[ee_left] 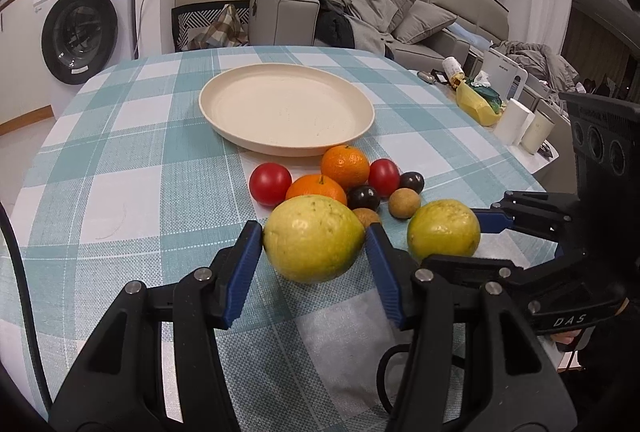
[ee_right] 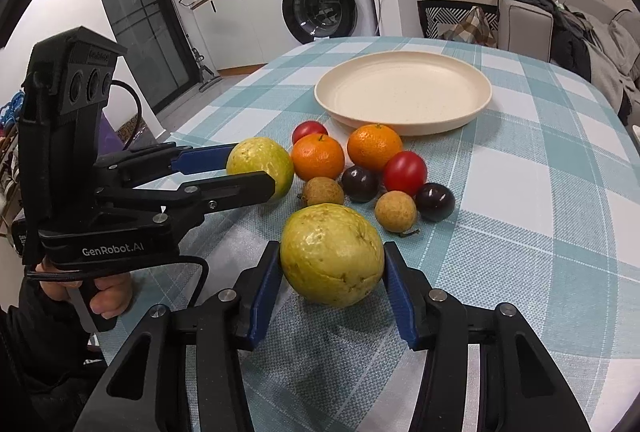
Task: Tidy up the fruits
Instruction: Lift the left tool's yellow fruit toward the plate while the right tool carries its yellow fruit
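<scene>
My left gripper [ee_left: 314,232] is shut on a yellow-green guava [ee_left: 314,238], its blue pads touching both sides; the same guava shows in the right wrist view [ee_right: 260,164]. My right gripper [ee_right: 332,256] is shut on a second guava [ee_right: 332,254], also seen in the left wrist view [ee_left: 443,230]. Both guavas rest on the checked tablecloth. Beyond them lie two oranges [ee_left: 345,166] [ee_left: 316,188], two red tomatoes [ee_left: 270,183] [ee_left: 384,177], two dark plums [ee_left: 363,198] and small brown longans [ee_left: 404,203]. An empty cream plate [ee_left: 286,108] stands behind the fruit.
The round table [ee_left: 120,136] has a blue and white checked cloth. A side table with a yellow bag [ee_left: 476,104] and white cups stands to the right. A chair, a sofa and a washing machine [ee_left: 84,20] lie beyond the far edge.
</scene>
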Tool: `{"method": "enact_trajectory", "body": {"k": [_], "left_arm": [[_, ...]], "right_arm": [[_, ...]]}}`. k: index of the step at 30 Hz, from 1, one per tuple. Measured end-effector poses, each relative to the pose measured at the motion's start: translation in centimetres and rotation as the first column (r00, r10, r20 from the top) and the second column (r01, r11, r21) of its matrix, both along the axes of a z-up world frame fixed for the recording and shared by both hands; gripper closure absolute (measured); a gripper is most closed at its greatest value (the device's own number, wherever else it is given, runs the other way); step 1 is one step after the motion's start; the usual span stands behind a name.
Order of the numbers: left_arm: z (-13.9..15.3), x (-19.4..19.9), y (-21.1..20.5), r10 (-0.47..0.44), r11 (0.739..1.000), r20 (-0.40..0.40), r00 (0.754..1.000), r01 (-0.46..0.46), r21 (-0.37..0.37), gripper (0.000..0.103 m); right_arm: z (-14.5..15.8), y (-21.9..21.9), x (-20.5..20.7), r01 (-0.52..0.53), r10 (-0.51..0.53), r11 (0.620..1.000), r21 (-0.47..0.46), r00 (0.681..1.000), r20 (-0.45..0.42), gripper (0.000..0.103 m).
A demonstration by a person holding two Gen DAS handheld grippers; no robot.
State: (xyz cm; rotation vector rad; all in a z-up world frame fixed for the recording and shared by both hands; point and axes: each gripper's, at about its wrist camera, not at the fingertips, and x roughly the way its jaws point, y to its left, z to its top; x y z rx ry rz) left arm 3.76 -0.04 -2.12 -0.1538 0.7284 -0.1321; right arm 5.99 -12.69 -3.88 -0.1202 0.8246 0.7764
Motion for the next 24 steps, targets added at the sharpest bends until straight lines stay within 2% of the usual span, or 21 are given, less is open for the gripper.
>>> {"method": "enact_trajectory", "body": {"k": [5, 12, 16, 19, 20, 21, 24], "left_arm": [[0.5, -0.3, 0.2, 0.000, 1.000, 0.020, 1.000, 0.000, -0.006, 0.058], [-0.5, 0.2, 0.4, 0.000, 1.000, -0.033, 0.999, -0.001, -0.013, 0.057], [-1.4, 0.8, 0.2, -0.007, 1.000, -0.082, 0.997, 0.006, -0.020, 0.045], [-1.7, 1.1, -0.2, -0.014, 1.000, -0.098, 0.995, 0.014, 0.004, 0.045], [-1.8, 1.1, -0.4, -0.021, 1.000, -0.104, 0.994, 0.022, 0.009, 0.051], [-1.8, 1.1, -0.6, -0.032, 0.999, -0.106, 0.994, 0.034, 0.013, 0.053], [-1.5, 0.8, -1.0, -0.052, 0.998, -0.080, 0.995, 0.054, 0.024, 0.053]], "right_arm": [[0.9, -0.7, 0.2, 0.034, -0.036, 0.999, 0.038, 0.998, 0.043, 0.052], [1.0, -0.9, 0.5, 0.045, -0.046, 0.999, 0.028, 0.998, 0.037, 0.052], [0.9, -1.0, 0.3, 0.045, -0.046, 0.999, 0.023, 0.998, 0.038, 0.052], [0.8, -1.1, 0.4, 0.048, -0.049, 0.999, 0.023, 0.998, 0.036, 0.052], [0.8, -1.1, 0.4, 0.048, -0.049, 0.999, 0.024, 0.998, 0.036, 0.052], [0.8, -1.1, 0.4, 0.050, -0.050, 0.998, 0.023, 0.998, 0.036, 0.052], [0.7, -1.2, 0.4, 0.055, -0.056, 0.998, 0.023, 0.998, 0.032, 0.052]]}}
